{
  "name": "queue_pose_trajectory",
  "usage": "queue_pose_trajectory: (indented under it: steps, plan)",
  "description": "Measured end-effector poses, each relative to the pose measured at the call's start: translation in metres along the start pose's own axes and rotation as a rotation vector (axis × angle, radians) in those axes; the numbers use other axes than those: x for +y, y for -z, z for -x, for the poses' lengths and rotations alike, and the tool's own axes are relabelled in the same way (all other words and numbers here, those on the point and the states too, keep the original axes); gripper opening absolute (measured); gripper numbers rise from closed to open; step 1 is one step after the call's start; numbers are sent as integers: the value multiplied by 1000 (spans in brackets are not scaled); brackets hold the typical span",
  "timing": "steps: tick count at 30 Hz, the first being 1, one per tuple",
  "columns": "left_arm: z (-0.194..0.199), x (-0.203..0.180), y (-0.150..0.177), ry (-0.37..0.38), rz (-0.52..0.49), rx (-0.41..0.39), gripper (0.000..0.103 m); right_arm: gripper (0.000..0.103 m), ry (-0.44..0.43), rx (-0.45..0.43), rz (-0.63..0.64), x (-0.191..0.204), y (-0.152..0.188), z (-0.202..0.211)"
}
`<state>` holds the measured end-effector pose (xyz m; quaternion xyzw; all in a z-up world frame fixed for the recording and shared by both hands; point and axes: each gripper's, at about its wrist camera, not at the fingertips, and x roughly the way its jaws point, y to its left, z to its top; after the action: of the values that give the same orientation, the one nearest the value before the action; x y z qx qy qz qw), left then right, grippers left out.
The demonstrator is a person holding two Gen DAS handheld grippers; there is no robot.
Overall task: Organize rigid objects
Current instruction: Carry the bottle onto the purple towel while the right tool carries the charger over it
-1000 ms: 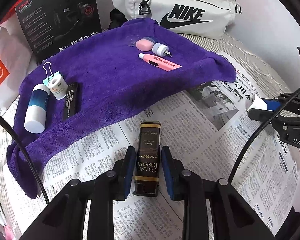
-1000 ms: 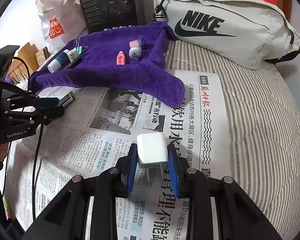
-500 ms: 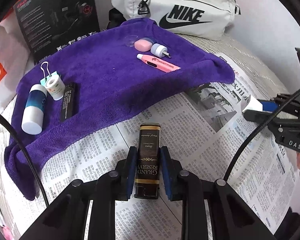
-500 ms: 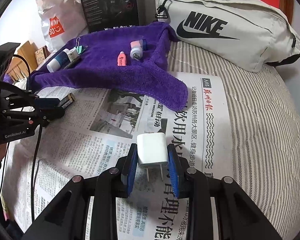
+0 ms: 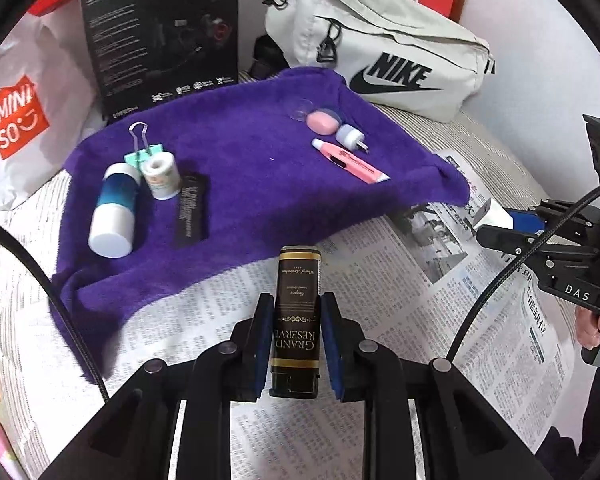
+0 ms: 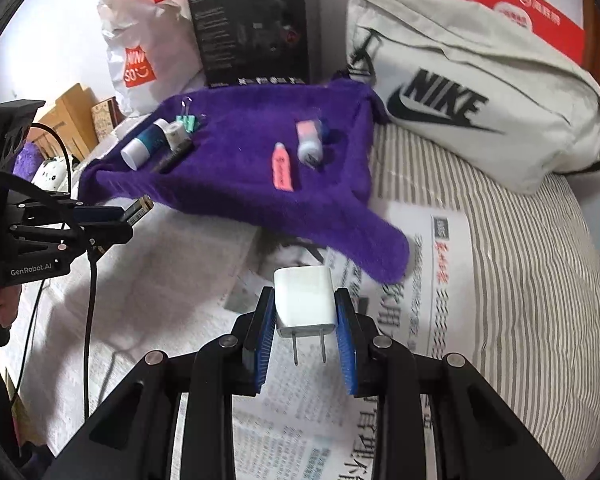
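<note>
Your left gripper (image 5: 296, 336) pinches the black-and-gold lighter (image 5: 297, 316); your right gripper (image 6: 305, 334) pinches the white plug adapter (image 6: 305, 304). Both are above the newspaper (image 5: 400, 280), not yet placed. Seven items already lie on the purple towel (image 5: 252, 184).

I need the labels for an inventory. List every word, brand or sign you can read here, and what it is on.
"GRAND RESERVE": black and gold box between the left gripper's jaws.
"NIKE": grey bag.
"MINI SO": white shopping bag.
"DAS": right gripper's body.
"GenRobot.AI": left gripper's body.
Newspaper print, the tall black box and the red box: too small or blurred.
</note>
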<state>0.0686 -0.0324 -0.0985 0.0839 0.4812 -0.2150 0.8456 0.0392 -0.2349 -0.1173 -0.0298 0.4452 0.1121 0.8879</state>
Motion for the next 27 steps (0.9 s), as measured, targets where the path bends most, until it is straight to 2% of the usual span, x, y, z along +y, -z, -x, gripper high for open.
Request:
queue_pose_trajectory:
  steps: [11,27]
  plan:
    - [18,19,-16,-23,21,-37,23,29,-39,-43,35,12,-29,2]
    - [6,47,-43,-32,56,-26,23,29,-69,-52,51,21,-68,-17]
